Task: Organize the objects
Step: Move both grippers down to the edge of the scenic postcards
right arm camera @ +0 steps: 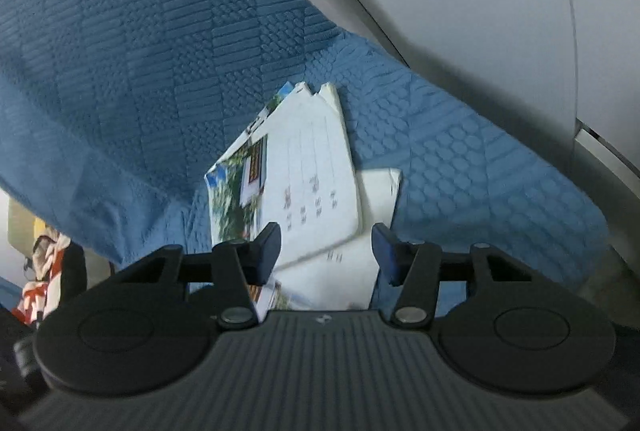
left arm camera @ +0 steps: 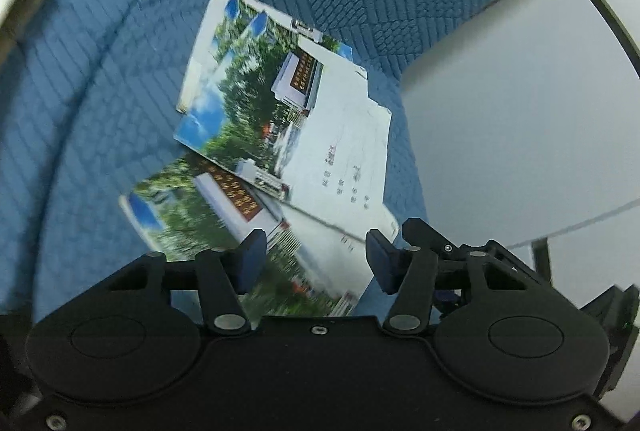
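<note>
Both claws hang released over a blue quilted cover [left arm camera: 100, 79], the left claw [left arm camera: 316, 251] and the right claw [right arm camera: 326, 251] each with jaws spread wide and gripping nothing. That cover, stitched in patches of bars and ovals, fills most of both views and serves as the landmark. Beyond its far edge stands a pale grey panel [left arm camera: 520, 111], which in the right wrist view curves across the top. On the cover, near that edge, lies a loose pile of printed leaflets [left arm camera: 280, 119], overlapping and fanned at different angles. Their faces show blue sky, green trees and a white building, with plain white areas carrying small marks too blurred to read. From the right wrist view the leaflets [right arm camera: 304, 183] lie directly ahead, between the spread fingers. The lowest sheet runs under each claw's body.
</note>
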The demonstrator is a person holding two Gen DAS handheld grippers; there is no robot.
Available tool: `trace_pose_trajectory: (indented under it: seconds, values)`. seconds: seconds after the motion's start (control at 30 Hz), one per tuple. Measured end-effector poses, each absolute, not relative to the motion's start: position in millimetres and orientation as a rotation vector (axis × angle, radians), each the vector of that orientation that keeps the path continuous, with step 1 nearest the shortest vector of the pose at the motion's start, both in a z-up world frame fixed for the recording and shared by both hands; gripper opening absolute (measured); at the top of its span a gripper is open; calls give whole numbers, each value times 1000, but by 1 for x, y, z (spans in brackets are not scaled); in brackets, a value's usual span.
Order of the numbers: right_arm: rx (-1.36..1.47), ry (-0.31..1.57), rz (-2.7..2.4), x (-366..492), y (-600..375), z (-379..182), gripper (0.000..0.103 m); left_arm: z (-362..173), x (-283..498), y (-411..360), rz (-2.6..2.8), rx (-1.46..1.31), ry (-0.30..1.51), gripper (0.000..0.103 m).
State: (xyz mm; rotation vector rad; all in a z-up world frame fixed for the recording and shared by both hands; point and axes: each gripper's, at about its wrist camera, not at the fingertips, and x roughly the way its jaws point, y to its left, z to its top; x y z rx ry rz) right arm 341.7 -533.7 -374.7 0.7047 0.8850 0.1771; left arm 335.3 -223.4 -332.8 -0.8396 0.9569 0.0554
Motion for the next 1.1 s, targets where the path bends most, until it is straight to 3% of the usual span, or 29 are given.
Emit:
trace_pose_trajectory:
  seconds: [0.07, 0.5, 0.8, 1.0, 1.1]
  values:
    - [708, 886, 179, 353, -535, -379, 54, -343, 343, -223, 49, -886, 957, 43]
    - [890, 952, 223, 379, -540, -400, 53, -382, 360, -227, 43, -1140, 933, 45]
    - [1164, 981, 352, 379, -543, -418, 53, -409, 351, -213, 70, -1440, 828, 43]
    - [1296, 960, 428, 379, -540, -420, 53, -422, 347, -208, 87, -1553, 767, 32]
    - [1294, 974, 429, 380, -537, -419, 53, -429, 350, -210, 97, -1590, 758, 20]
